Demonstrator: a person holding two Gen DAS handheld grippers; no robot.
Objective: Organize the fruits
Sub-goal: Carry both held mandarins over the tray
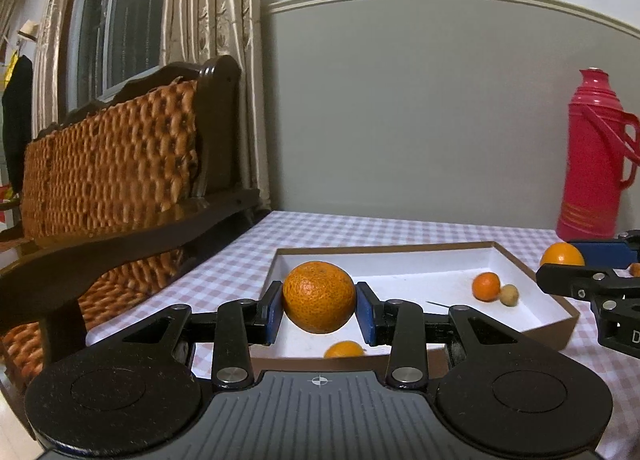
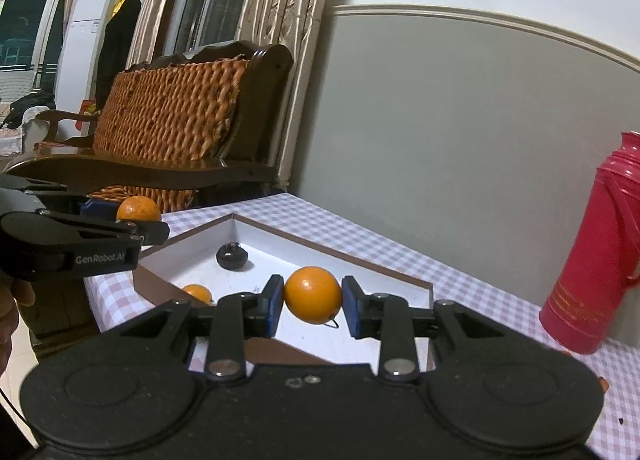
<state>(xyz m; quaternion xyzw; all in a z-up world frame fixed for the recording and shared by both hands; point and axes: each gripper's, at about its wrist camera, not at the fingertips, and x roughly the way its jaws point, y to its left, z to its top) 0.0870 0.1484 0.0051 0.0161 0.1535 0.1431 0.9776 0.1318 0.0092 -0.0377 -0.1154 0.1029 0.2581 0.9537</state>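
My left gripper (image 1: 319,310) is shut on a large rough-skinned mandarin (image 1: 319,297), held above the near edge of a shallow white box with brown walls (image 1: 568,316). My right gripper (image 2: 313,306) is shut on a smooth round orange (image 2: 313,294) over the same box (image 2: 424,284). Inside the box lie a small mandarin (image 1: 486,286), a tan longan-like fruit (image 1: 509,295), another mandarin (image 1: 344,349) near the front, and a dark mangosteen (image 2: 232,256). The right gripper shows at the right edge of the left wrist view with its orange (image 1: 562,254).
A red thermos (image 1: 596,156) stands on the pink checked tablecloth (image 1: 400,228) at the back right. A dark wooden sofa with woven cushions (image 1: 120,168) sits against the table's left side. A grey wall is behind. Part of a hand (image 2: 16,300) shows at the left.
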